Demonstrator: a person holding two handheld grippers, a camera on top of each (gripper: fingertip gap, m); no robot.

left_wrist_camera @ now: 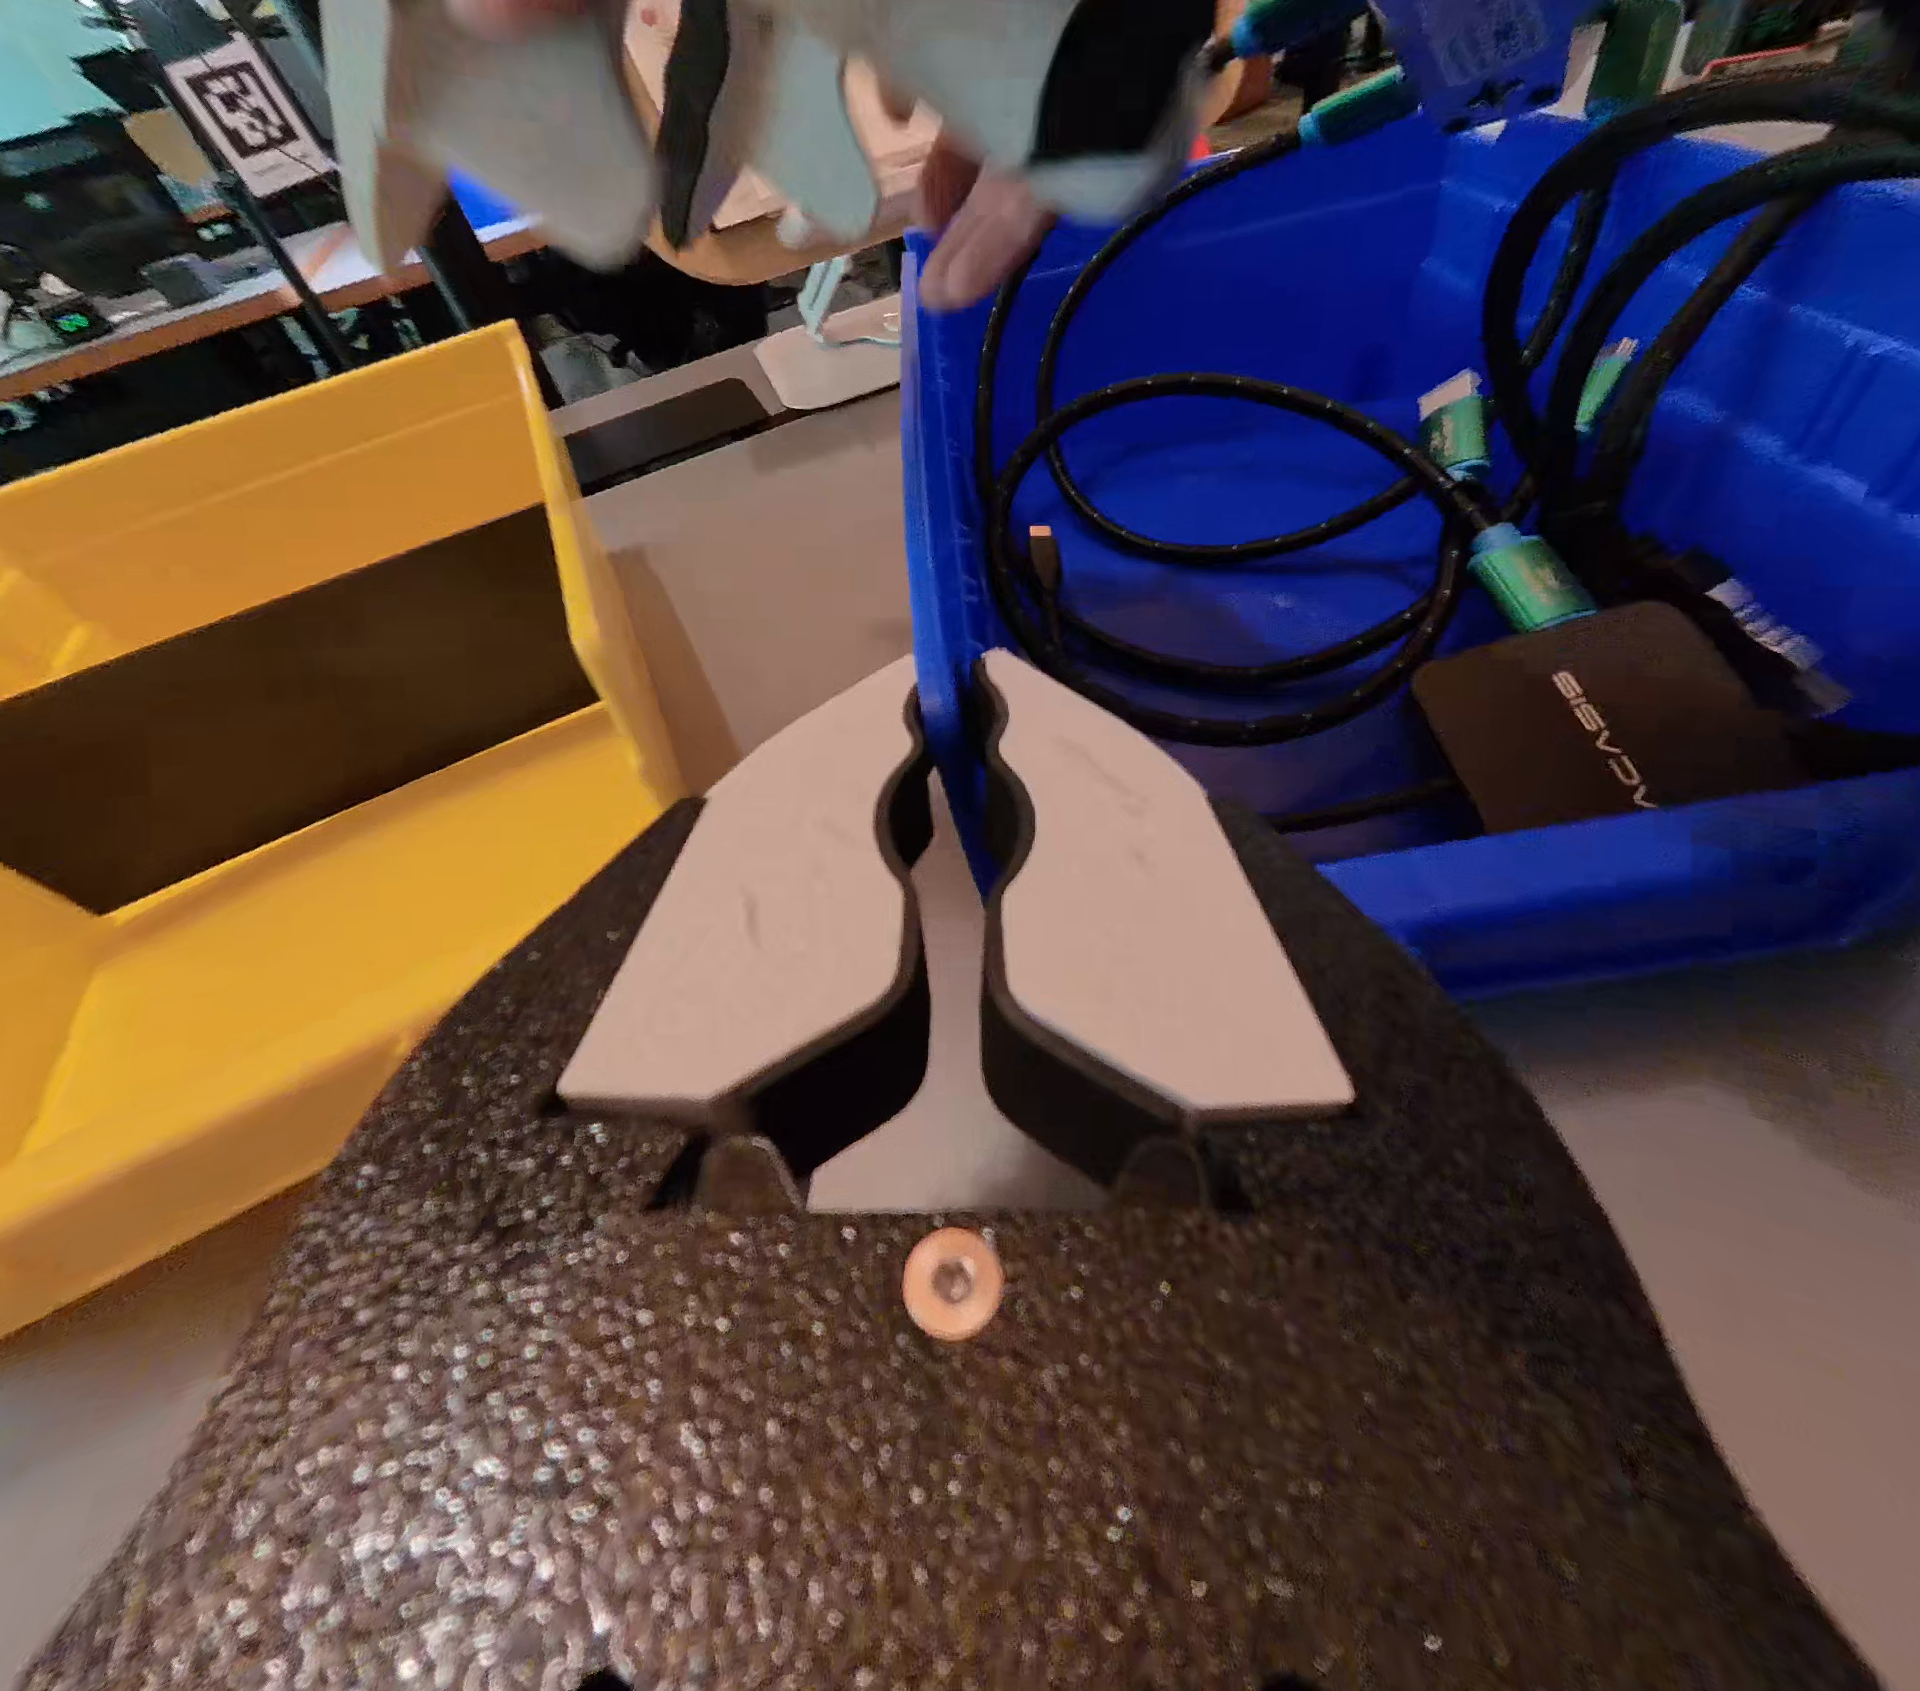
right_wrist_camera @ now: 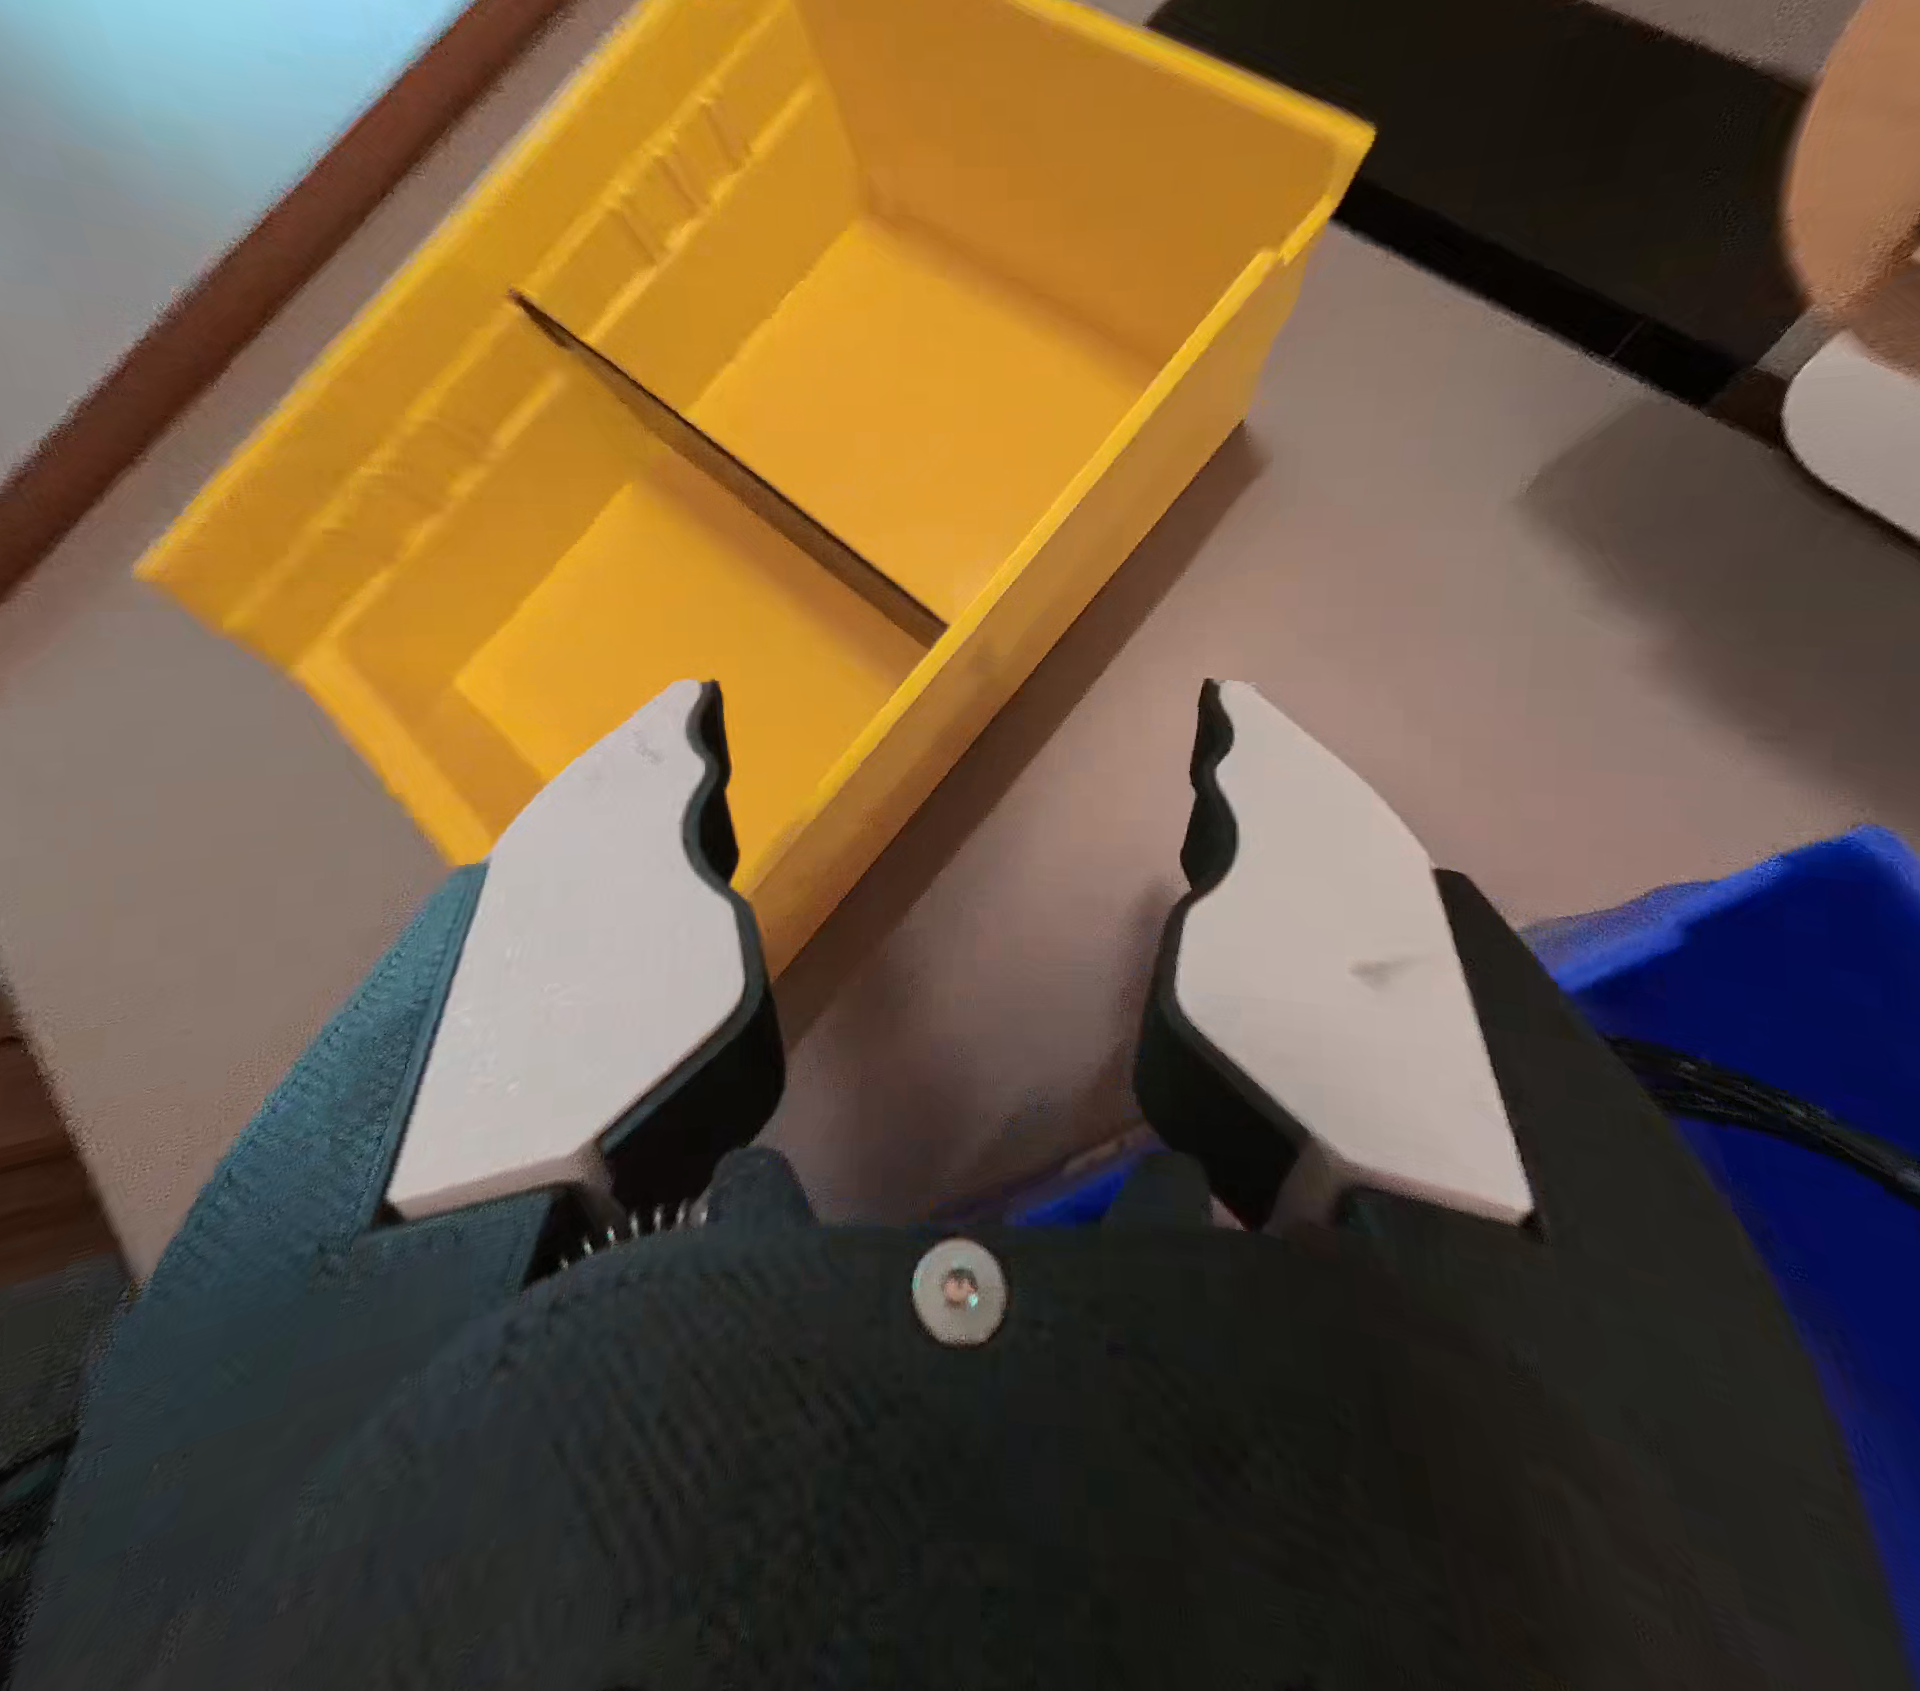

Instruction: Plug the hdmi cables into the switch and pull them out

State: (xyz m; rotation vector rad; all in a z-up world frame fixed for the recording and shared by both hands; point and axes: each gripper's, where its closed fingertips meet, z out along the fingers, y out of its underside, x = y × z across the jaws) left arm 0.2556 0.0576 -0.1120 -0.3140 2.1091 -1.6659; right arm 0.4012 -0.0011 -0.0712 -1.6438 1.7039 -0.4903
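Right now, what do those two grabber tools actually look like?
Each has two flat, pale grey fingers with wavy black inner edges, set in a black body with one round screw in the middle. The left gripper has a rough, speckled black shell. The right gripper has a smoother, finely ribbed black shell, with a small metal spring showing by one finger.

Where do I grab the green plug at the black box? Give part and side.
Pinch the green plug across its shell, coming down into the open-topped blue bin: it lies low, tip at the black box, cable trailing behind.
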